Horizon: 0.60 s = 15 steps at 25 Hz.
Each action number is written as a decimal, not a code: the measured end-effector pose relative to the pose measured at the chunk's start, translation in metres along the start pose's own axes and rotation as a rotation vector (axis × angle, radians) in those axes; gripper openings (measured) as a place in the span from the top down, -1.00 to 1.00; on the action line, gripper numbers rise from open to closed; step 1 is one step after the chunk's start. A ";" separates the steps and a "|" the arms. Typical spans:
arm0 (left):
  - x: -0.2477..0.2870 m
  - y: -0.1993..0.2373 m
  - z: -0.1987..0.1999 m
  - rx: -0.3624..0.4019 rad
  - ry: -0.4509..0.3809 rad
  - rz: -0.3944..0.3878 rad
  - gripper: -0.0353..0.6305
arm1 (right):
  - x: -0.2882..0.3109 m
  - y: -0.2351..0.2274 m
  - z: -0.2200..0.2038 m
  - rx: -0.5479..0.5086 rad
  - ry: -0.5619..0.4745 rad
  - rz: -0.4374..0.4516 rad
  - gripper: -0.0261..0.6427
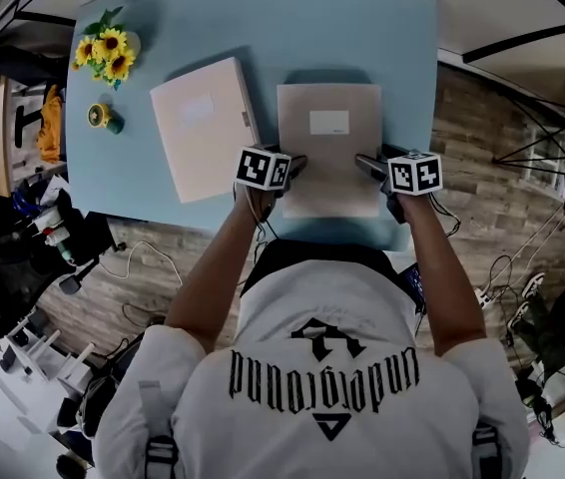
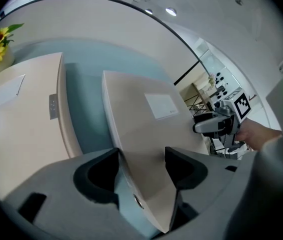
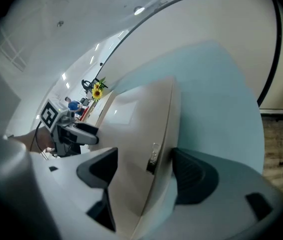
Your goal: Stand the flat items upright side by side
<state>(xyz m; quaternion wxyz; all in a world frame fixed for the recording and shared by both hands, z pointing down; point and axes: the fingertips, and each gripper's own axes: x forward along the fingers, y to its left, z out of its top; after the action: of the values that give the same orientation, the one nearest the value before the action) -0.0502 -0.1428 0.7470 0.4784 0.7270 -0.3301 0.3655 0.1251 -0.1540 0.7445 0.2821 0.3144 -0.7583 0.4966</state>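
Pale blue desk (image 1: 362,28) carries two flat folders, neither standing yet. The left gripper (image 2: 141,159) has its fingers spread wide around the left edge of the nearer folder (image 1: 329,158). The spine fills most of the gap, but no firm pinch shows. The right gripper (image 3: 144,159) straddles the opposite edge, fingers fully apart, with clear space beside one of them. That folder lies flat near the desk's front edge. The second folder (image 1: 203,128) lies flat just to its left, untouched, with sunflowers (image 1: 106,53) beyond. The step in hand looks like taking hold for the first lift; next, both pairs of fingers must close, then tip it onto an edge.
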 end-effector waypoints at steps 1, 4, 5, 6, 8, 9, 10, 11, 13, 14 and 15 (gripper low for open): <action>0.001 0.000 0.000 0.002 0.011 0.001 -0.01 | 0.002 -0.001 -0.001 -0.002 0.008 -0.002 -0.12; 0.005 0.000 0.001 0.006 0.037 -0.002 -0.01 | 0.005 -0.002 -0.002 -0.003 0.020 -0.010 -0.11; 0.005 0.000 0.001 0.007 0.044 -0.003 -0.01 | 0.005 -0.003 -0.003 -0.005 0.026 -0.019 -0.10; 0.006 0.000 0.001 0.009 0.051 -0.003 -0.01 | 0.006 -0.004 -0.005 -0.009 0.031 -0.027 -0.09; 0.007 -0.001 0.000 0.012 0.062 -0.004 -0.02 | 0.007 -0.005 -0.007 -0.019 0.039 -0.039 -0.08; 0.008 -0.001 0.000 0.013 0.067 -0.004 -0.02 | 0.007 -0.006 -0.007 -0.023 0.041 -0.042 -0.08; 0.009 -0.001 0.000 0.016 0.072 -0.005 -0.02 | 0.007 -0.006 -0.007 -0.024 0.041 -0.041 -0.06; 0.009 -0.001 0.000 0.018 0.076 -0.006 -0.02 | 0.008 -0.006 -0.007 -0.022 0.040 -0.035 -0.05; 0.010 -0.001 0.001 0.023 0.081 -0.007 -0.02 | 0.008 -0.006 -0.007 -0.025 0.042 -0.034 -0.03; 0.010 -0.001 0.001 0.026 0.080 -0.007 -0.03 | 0.007 -0.007 -0.006 -0.028 0.044 -0.039 -0.01; 0.010 -0.002 0.002 0.028 0.076 -0.008 -0.03 | 0.006 -0.007 -0.005 -0.030 0.045 -0.044 0.00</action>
<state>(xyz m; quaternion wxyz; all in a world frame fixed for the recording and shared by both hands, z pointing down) -0.0432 -0.1453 0.7536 0.4818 0.7205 -0.3036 0.3958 0.1273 -0.1523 0.7547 0.3146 0.3156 -0.7518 0.4859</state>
